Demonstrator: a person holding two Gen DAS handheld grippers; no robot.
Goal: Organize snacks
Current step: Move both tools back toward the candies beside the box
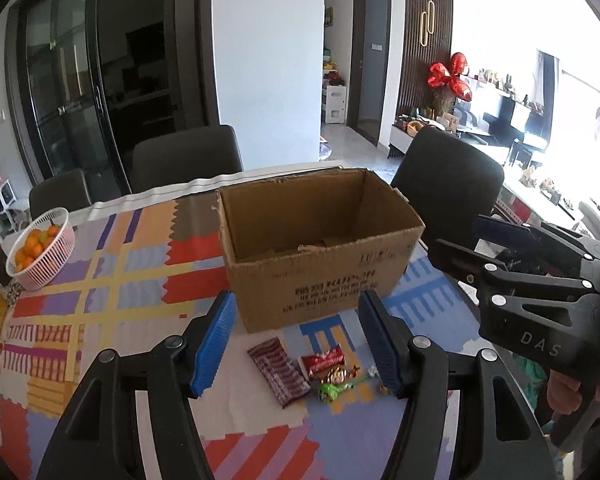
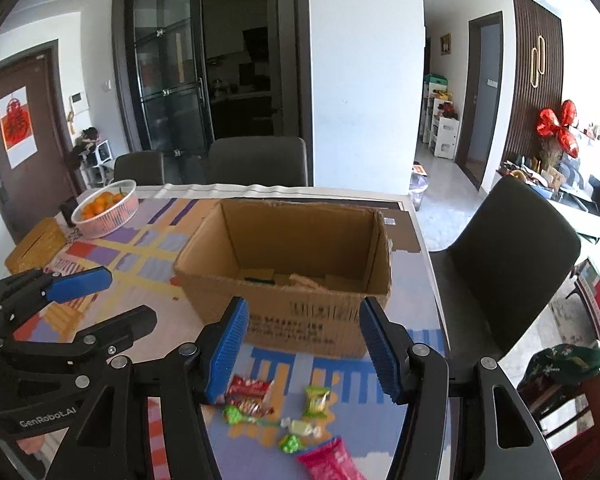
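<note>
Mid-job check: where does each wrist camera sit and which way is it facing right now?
Left wrist: on the left gripper, angled down at the cardboard box; right gripper shows at right.
Right wrist: on the right gripper, facing the same box; left gripper at left.
Shared: box, wrapped snacks, basket of oranges.

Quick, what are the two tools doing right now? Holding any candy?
Left tool: open, holding nothing.
Right tool: open, holding nothing.
</note>
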